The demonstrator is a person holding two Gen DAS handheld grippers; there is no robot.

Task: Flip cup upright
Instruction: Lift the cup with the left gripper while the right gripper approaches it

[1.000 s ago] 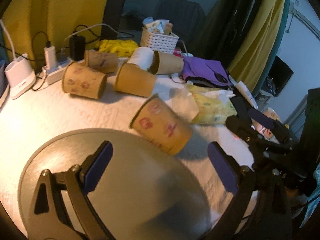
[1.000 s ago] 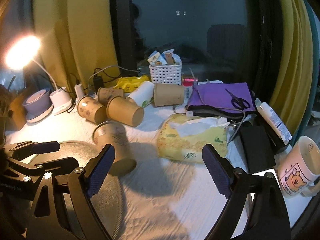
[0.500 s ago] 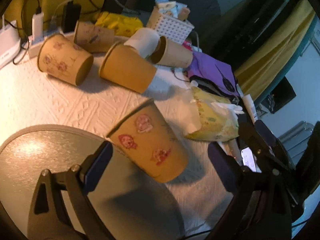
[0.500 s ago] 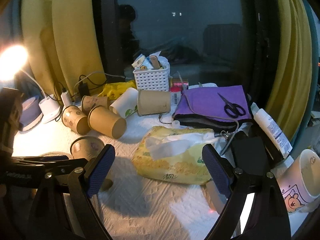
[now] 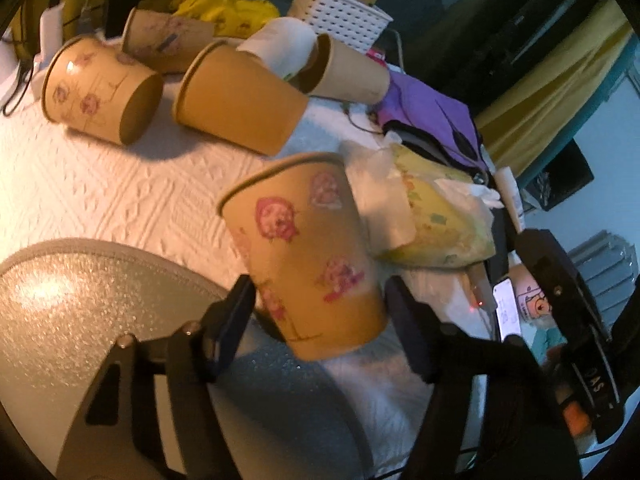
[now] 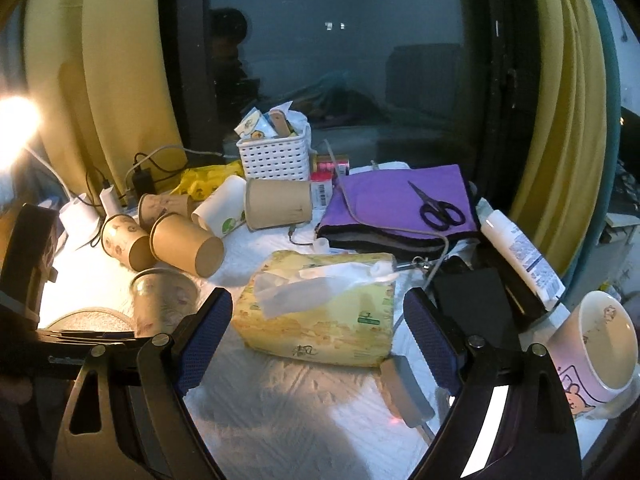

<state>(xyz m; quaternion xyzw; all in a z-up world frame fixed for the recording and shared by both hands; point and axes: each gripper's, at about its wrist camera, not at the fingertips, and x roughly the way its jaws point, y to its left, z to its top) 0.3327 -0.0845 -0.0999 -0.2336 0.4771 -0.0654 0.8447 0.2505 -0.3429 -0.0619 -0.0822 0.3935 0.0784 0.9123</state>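
The cup [image 5: 308,256], printed with pink figures, sits between the fingers of the left claw [image 5: 320,320], rim up and tilted a little, its base over the near edge of the round grey mat [image 5: 80,300] on the desk [image 5: 100,200]. The claw's pads look pressed against the cup's lower wall on both sides, so it appears to be gripping it, though the contact on the right pad is hard to confirm. Judging by this, the flip itself is nearly done and the step in hand is setting the cup down. The next move calls for levelling the base flat on the mat, then releasing without tipping it. The right claw [image 6: 320,340] hangs spread wide and holding nothing, above the tissue pack [image 6: 320,308]. Behind, four other cups [image 5: 236,96] lie on their sides.
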